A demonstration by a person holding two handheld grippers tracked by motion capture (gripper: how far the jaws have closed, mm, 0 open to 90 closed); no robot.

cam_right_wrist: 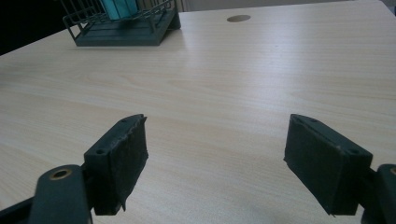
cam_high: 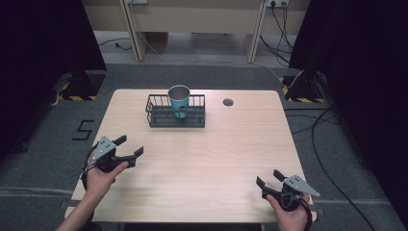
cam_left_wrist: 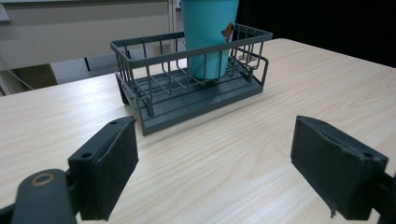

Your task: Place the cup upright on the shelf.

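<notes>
A person's hands are holding two grippers over the near edge of a pale wood-grain table: the left gripper is hovering at the left edge with its jaws spread wide and gripping nothing, and the right gripper is sitting near the front right corner, its jaws likewise parted and empty. Well beyond both, toward the far side, a teal cup is standing upright inside a dark wire basket, with a round cable hole to the right. Grey carpet, trailing cables and black curtains are framing the table.
</notes>
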